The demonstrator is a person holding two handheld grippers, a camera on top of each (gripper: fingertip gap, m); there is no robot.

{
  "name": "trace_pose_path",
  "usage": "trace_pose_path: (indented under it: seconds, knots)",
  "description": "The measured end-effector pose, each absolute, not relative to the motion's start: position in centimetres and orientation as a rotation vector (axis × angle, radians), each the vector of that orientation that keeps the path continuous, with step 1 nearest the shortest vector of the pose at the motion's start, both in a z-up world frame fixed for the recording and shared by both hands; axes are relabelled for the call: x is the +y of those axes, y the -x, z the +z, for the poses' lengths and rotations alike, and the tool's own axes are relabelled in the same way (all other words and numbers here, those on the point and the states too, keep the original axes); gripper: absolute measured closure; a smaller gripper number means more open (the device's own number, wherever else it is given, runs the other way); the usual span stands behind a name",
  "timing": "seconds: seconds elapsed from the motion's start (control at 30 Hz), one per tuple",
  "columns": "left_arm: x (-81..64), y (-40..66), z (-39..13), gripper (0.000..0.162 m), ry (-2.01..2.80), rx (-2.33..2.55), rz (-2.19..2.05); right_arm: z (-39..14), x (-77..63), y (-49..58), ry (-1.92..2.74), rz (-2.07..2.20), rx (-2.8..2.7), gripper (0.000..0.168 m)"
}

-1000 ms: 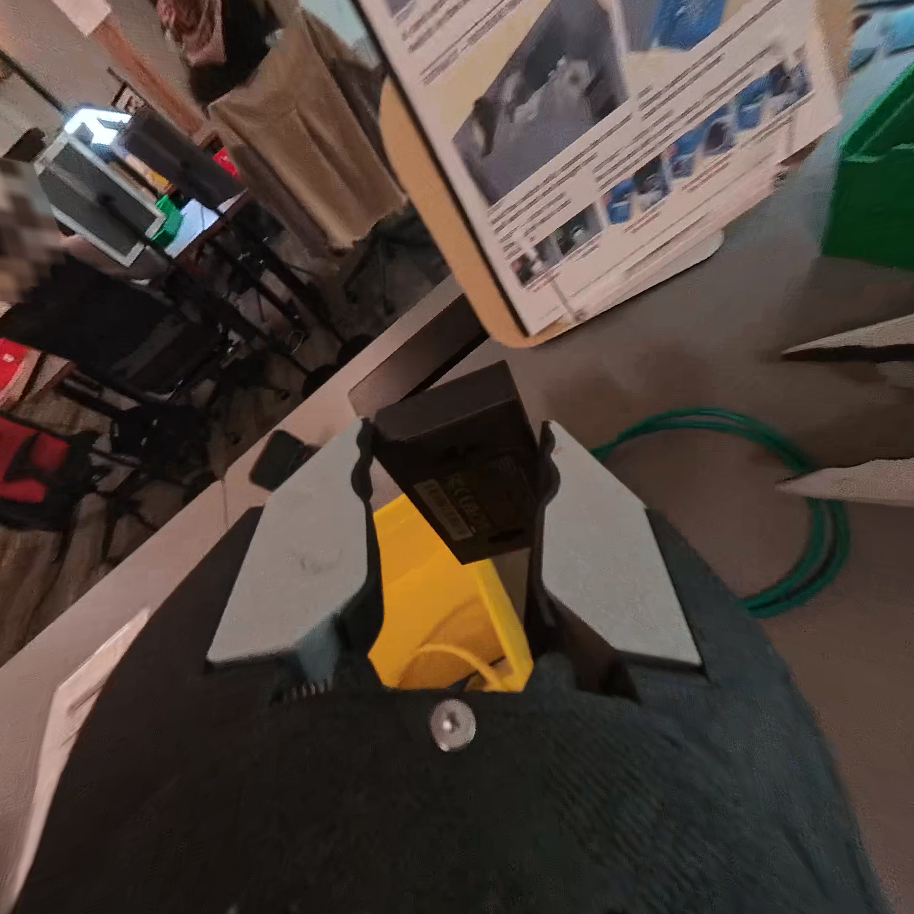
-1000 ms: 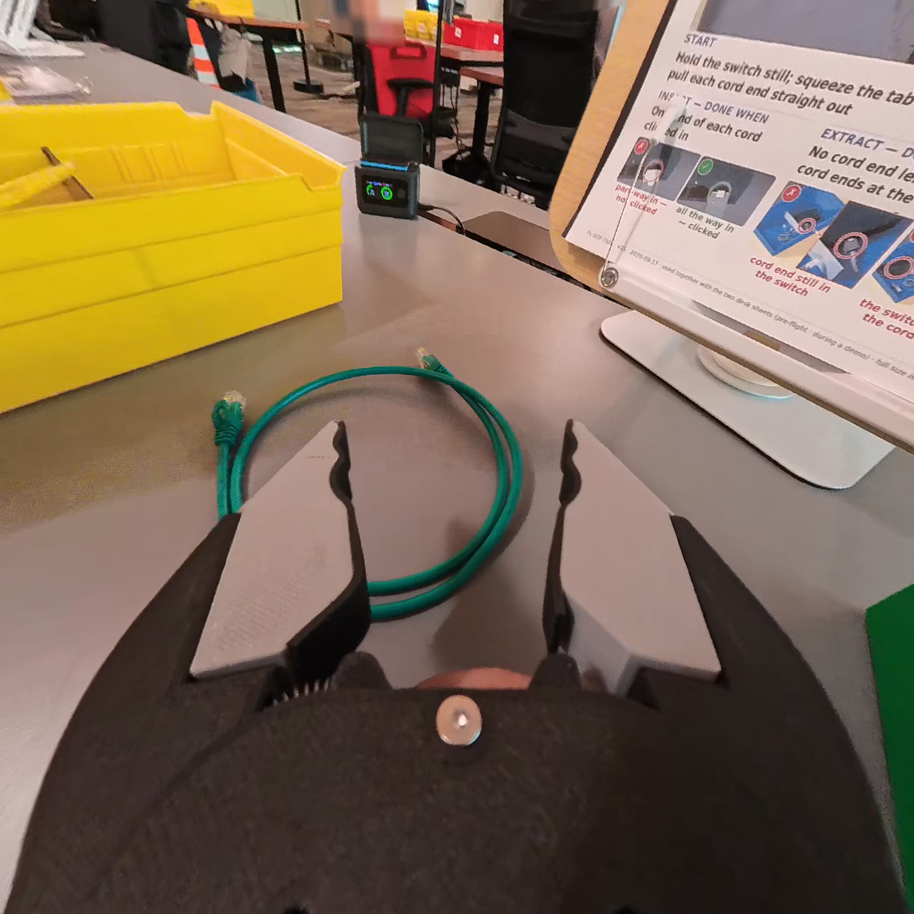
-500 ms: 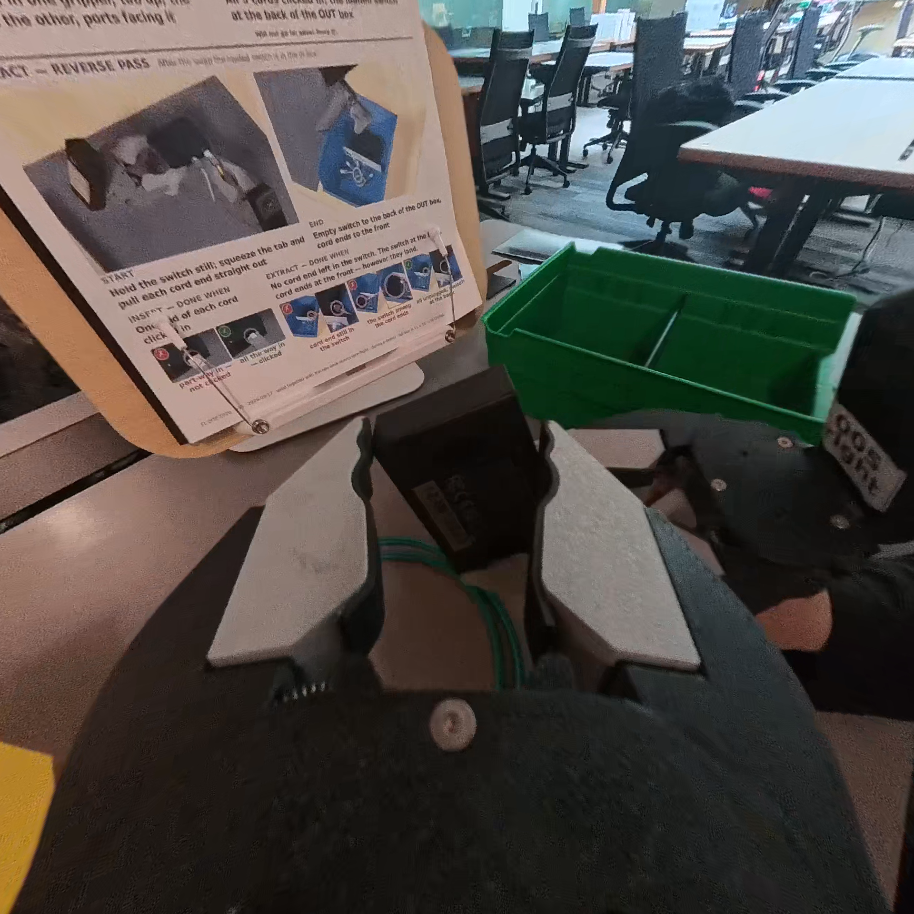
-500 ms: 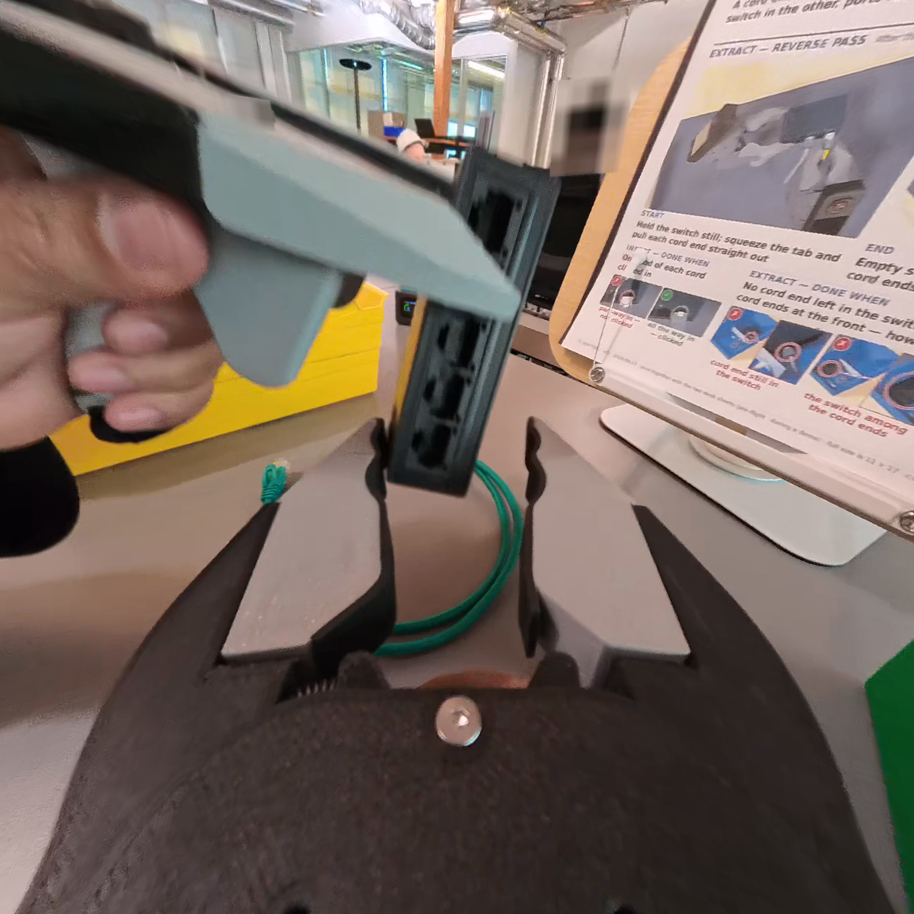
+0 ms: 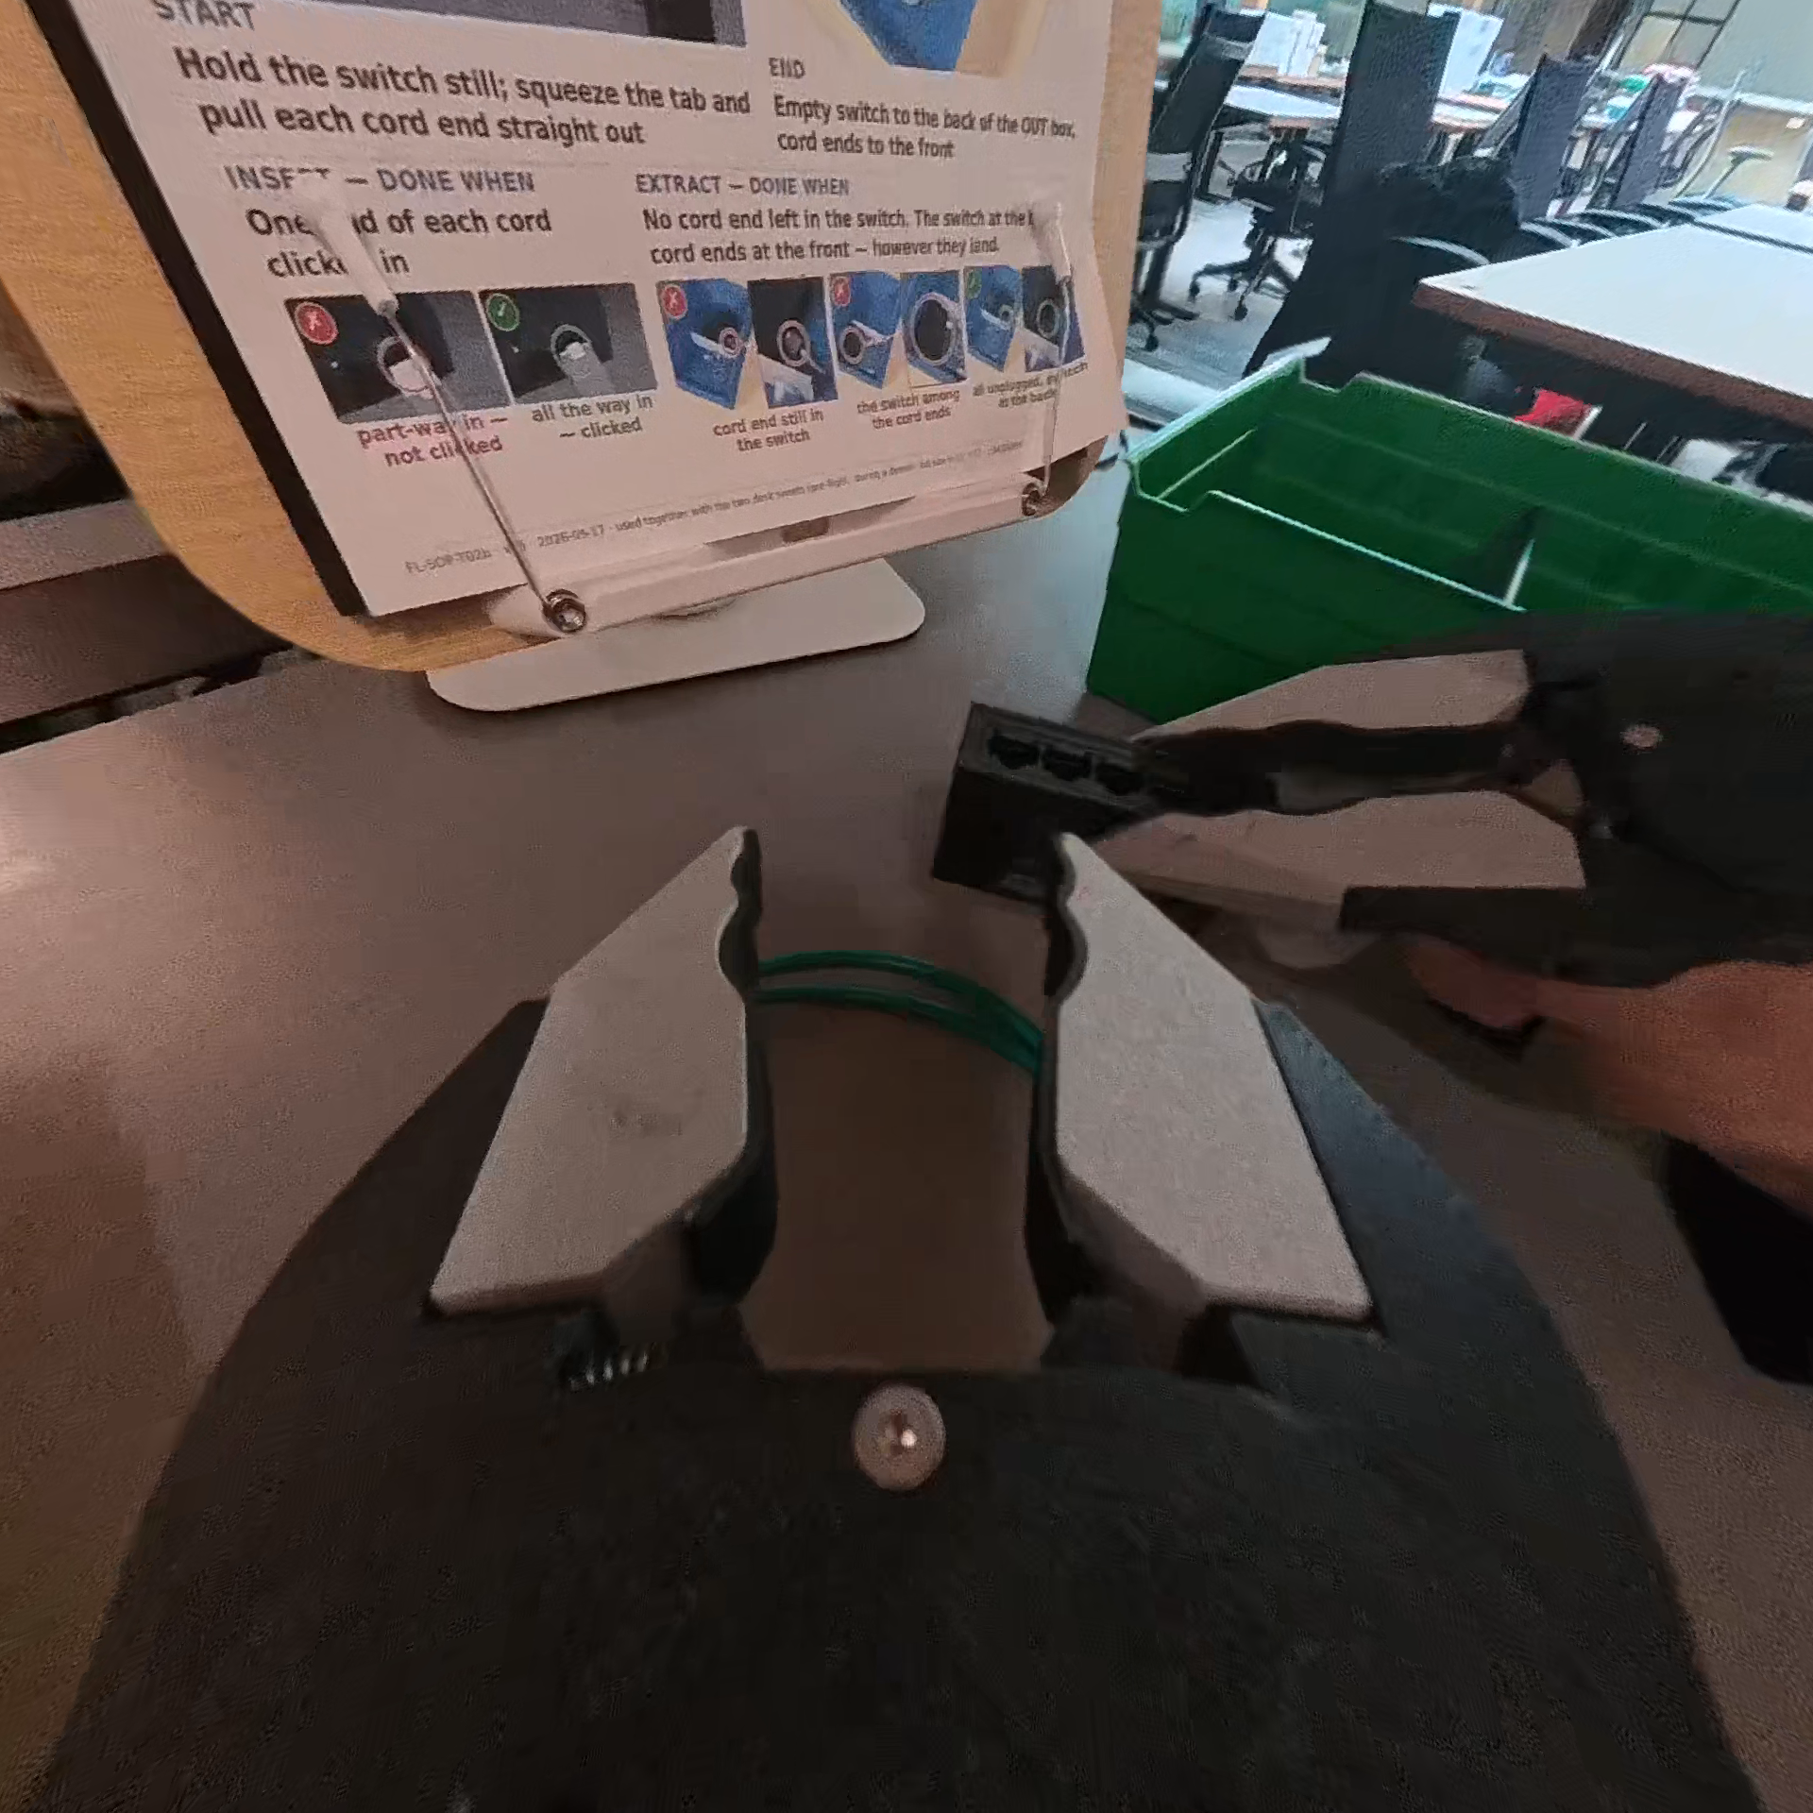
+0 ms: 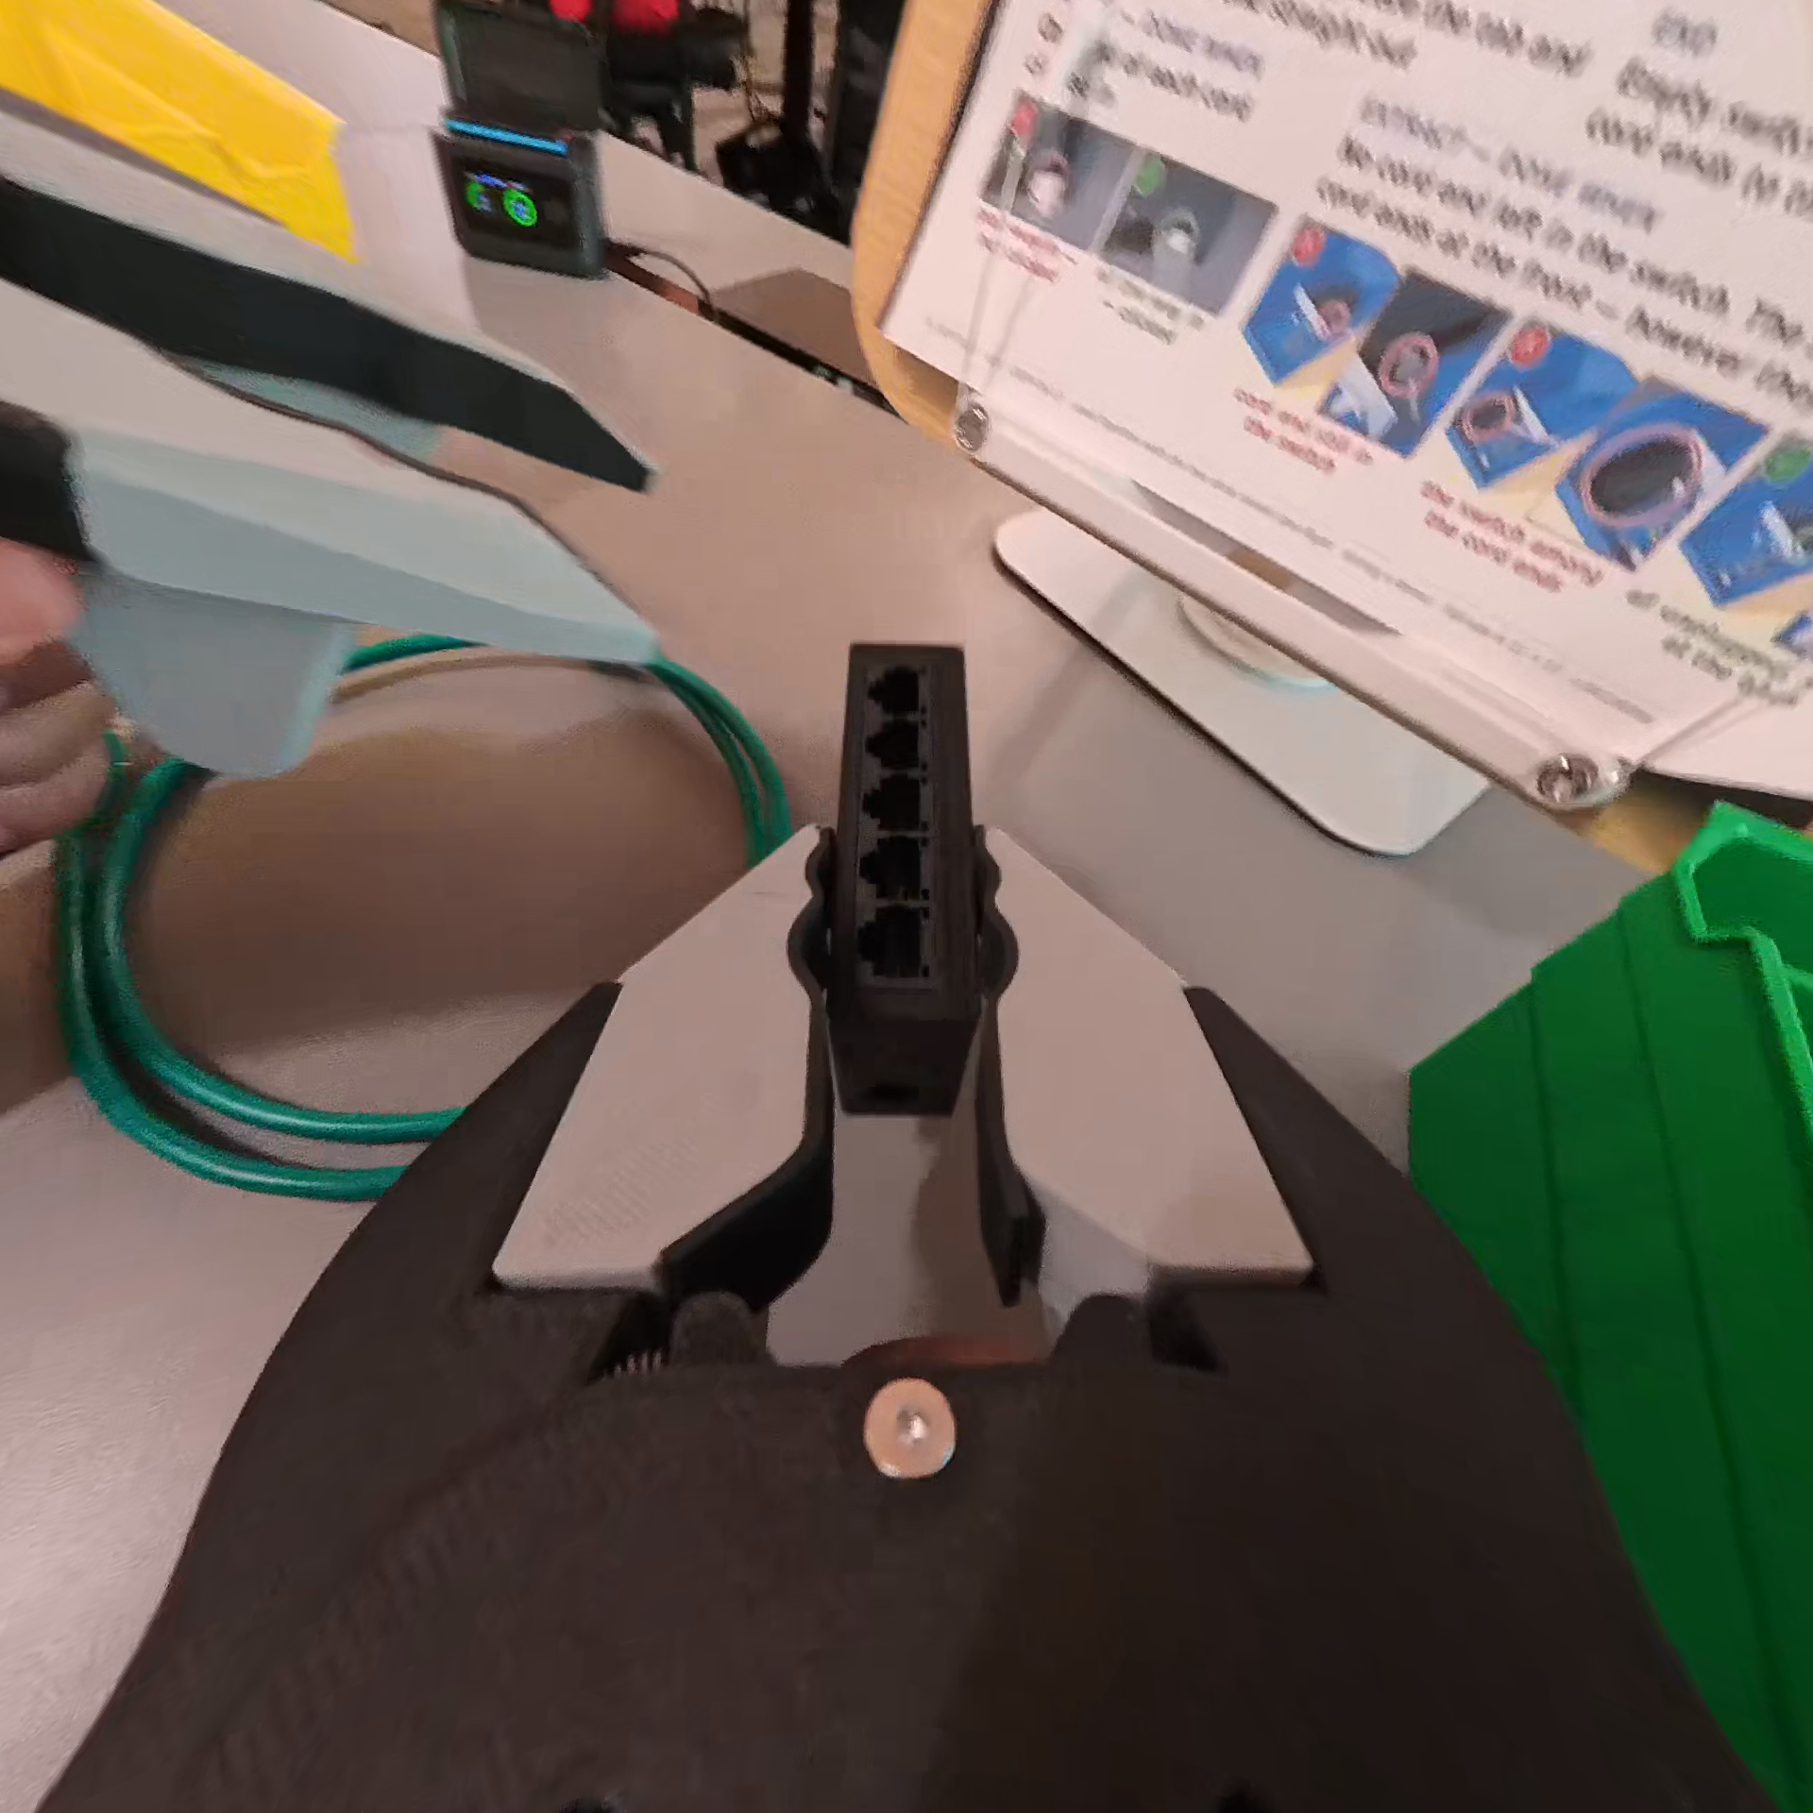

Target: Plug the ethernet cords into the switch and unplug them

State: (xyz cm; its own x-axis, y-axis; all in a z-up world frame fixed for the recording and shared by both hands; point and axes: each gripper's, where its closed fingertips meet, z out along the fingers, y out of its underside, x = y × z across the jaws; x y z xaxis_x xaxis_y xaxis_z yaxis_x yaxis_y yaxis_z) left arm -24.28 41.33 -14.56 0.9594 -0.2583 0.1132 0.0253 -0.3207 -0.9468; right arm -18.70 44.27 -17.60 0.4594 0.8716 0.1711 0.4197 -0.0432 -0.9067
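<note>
The black switch [image 6: 903, 863] with a row of empty ports sits between the fingers of my right gripper [image 6: 901, 883], which is shut on it above the table. In the left wrist view the switch [image 5: 1040, 795] shows at right, held by the right gripper [image 5: 1148, 814]. My left gripper [image 5: 898, 903] is open and empty, above the coiled green ethernet cord [image 5: 912, 1001]. The cord [image 6: 235, 1109] lies on the grey table to the left in the right wrist view, partly hidden by the left gripper [image 6: 549, 549].
An instruction sheet on a wooden stand [image 5: 608, 324] stands at the back. A green bin [image 5: 1393, 549] sits at the right, a yellow bin [image 6: 196, 128] at the far left. A small black device with a lit screen [image 6: 520, 196] stands behind. A hand [image 5: 1668, 1060] holds the right gripper.
The switch has passed from my left gripper to my right one. My left gripper has opened and drawn back to the left; my right gripper has closed on the switch.
</note>
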Motion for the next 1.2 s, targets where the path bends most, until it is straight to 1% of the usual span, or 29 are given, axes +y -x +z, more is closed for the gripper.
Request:
trace_pose_path:
  seconds: [0.23,0.4,0.5,0.6,0.63,0.77,0.83,0.87,0.93,0.97,1.2]
  knots:
    - [41.2,24.3,-14.7,0.113,1.878,0.155,-0.289,-18.2,45.6,17.1,1.737,0.514,-1.139,0.145]
    - [41.5,25.3,-15.8,0.113,1.922,0.127,-0.230,-21.4,46.6,16.9,1.855,0.453,-1.166,0.144]
    - [41.5,26.3,-15.9,0.113,1.929,0.084,-0.234,-21.6,46.8,16.8,1.851,0.428,-1.164,0.142]
    - [41.5,28.0,-15.6,0.113,1.924,0.021,-0.207,-20.4,47.0,16.4,1.813,0.404,-1.121,0.133]
    - [41.4,28.5,-15.5,0.113,1.921,-0.004,-0.204,-19.6,47.0,16.2,1.789,0.406,-1.094,0.132]
    - [41.3,30.4,-15.4,0.112,1.913,-0.086,-0.201,-14.9,47.3,14.9,1.650,0.430,-0.886,0.119]
    - [41.2,31.3,-15.9,0.112,1.938,-0.117,-0.183,-12.9,46.5,14.8,1.579,0.474,-0.826,0.121]
    - [41.2,31.8,-16.3,0.112,1.956,-0.140,-0.173,-12.5,45.8,15.2,1.561,0.507,-0.826,0.125]
    - [41.2,32.1,-16.5,0.112,1.968,-0.161,-0.186,-12.7,44.1,17.1,1.554,0.573,-0.900,0.142]
    - [41.2,32.3,-16.5,0.112,1.966,-0.166,-0.190,-13.3,43.3,18.2,1.566,0.583,-0.951,0.143]
    - [41.0,32.8,-16.4,0.112,1.968,-0.180,-0.190,-17.2,39.6,25.1,1.613,0.567,-1.304,0.130]
